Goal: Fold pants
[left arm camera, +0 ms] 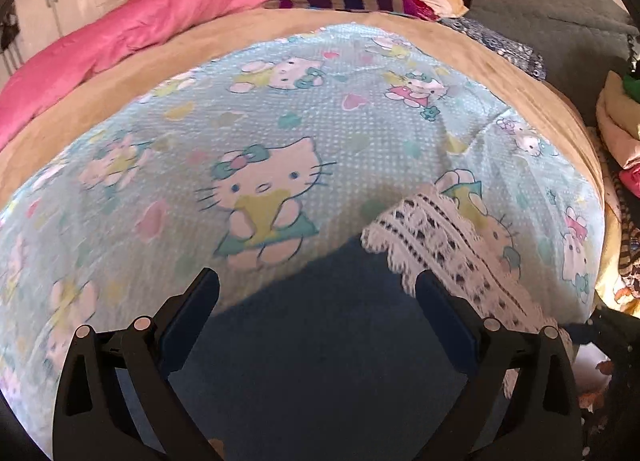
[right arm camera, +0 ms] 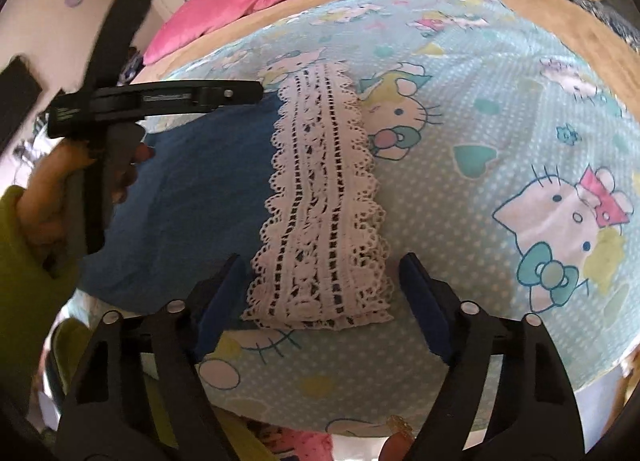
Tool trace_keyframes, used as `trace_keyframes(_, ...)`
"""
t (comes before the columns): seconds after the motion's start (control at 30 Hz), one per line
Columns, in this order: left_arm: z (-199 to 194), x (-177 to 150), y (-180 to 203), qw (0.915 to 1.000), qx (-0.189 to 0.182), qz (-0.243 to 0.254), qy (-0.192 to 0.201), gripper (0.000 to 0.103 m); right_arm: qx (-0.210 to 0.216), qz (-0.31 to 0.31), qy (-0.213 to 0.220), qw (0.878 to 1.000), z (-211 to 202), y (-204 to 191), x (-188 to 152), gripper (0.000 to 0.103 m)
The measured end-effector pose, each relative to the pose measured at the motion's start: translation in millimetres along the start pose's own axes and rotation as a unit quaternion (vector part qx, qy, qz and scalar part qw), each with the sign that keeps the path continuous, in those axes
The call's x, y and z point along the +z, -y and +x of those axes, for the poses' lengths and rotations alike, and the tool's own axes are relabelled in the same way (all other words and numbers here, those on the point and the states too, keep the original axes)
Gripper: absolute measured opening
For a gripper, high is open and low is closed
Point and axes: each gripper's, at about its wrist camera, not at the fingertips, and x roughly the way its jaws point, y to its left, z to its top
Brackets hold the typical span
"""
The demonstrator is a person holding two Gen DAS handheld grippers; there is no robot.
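Blue pants (right arm camera: 200, 189) with a white lace hem (right arm camera: 320, 201) lie flat on my bed (right arm camera: 500, 133). Their long side runs left to right across the frame. My right tongs (right arm camera: 320, 297) gape wide, holding nothing, with the lace between them; my left tongs (left arm camera: 316, 293) gape empty over the blue cloth.

the left wrist camera looked forward between its own spread fingers, close above the blue pants (left arm camera: 320, 325), facing across the cartoon-cat sheet (left arm camera: 280, 109) toward the pink duvet (left arm camera: 120, 33). the right wrist camera sat equally near, over the lace hem (right arm camera: 324, 197), and caught the left gripper (right arm camera: 256, 95) side-on (held at far left). both views shared pants, hem, sheet and duvet.
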Motion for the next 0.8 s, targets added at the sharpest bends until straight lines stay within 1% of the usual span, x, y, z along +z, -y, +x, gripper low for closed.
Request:
trace_keyframes(0.07,11,3,1,0.9998,-0.018,0.008,-0.003,0.097,0.01,0.003,-0.002,1.0,0,1,1,0.058)
trace_keyframes(0.13,23,4,3,0.999,-0.043,0.013,-0.006,0.097,0.022,0.009,-0.004,1.0,1,3,3,0.055)
trace_keyframes(0.17,29,5,5,0.9985,-0.053,0.013,-0.012,0.093,0.034,0.014,-0.004,0.999,2,6,4,0.052)
trace_keyframes(0.2,38,3,6,0.9973,-0.069,0.009,-0.025,0.088,0.041,0.019,-0.003,0.999,3,8,5,0.046)
trace_keyframes(0.23,41,3,6,0.9971,-0.072,0.006,-0.023,0.088,0.053,0.024,-0.003,0.998,4,10,6,0.043)
trace_keyframes(0.27,41,2,6,0.9967,-0.079,0.003,-0.02,0.086,0.068,0.029,-0.005,0.997,7,11,7,0.037)
trace_keyframes(0.3,42,1,6,0.9963,-0.083,0.002,-0.019,0.075,0.077,0.029,-0.006,0.997,10,10,7,0.031)
trace_keyframes(0.33,40,1,7,0.995,-0.098,-0.001,-0.019,0.066,0.084,0.028,-0.008,0.996,11,9,8,0.029)
trace_keyframes(0.37,38,1,9,0.9943,-0.105,-0.002,-0.02,0.046,0.087,0.028,-0.009,0.996,13,7,9,0.026)
trace_keyframes(0.4,37,1,12,0.9933,-0.113,-0.004,-0.023,0.031,0.093,0.026,-0.006,0.995,12,4,10,0.023)
trace_keyframes(0.43,35,1,14,0.9937,-0.11,-0.003,-0.024,0.029,0.095,0.021,-0.003,0.995,11,-1,13,0.021)
trace_keyframes(0.5,32,0,17,0.9948,-0.099,-0.003,-0.023,0.019,0.097,0.0,0.008,0.995,6,-15,17,0.02)
trace_keyframes(0.57,26,-2,12,0.9936,-0.112,-0.016,-0.011,0.016,0.102,-0.019,0.018,0.994,0,-28,21,0.02)
trace_keyframes(0.67,3,-11,-4,0.9863,-0.156,-0.044,0.029,0.014,0.118,-0.052,0.031,0.991,-9,-50,26,0.02)
trace_keyframes(0.73,-17,-18,-18,0.9832,-0.164,-0.06,0.053,0.014,0.132,-0.078,0.036,0.988,-14,-71,28,0.02)
trace_keyframes(0.77,-30,-24,-29,0.9815,-0.164,-0.073,0.066,0.014,0.139,-0.089,0.037,0.986,-15,-79,30,0.02)
trace_keyframes(0.8,-41,-30,-39,0.9806,-0.16,-0.086,0.073,0.014,0.148,-0.108,0.038,0.982,-15,-95,31,0.02)
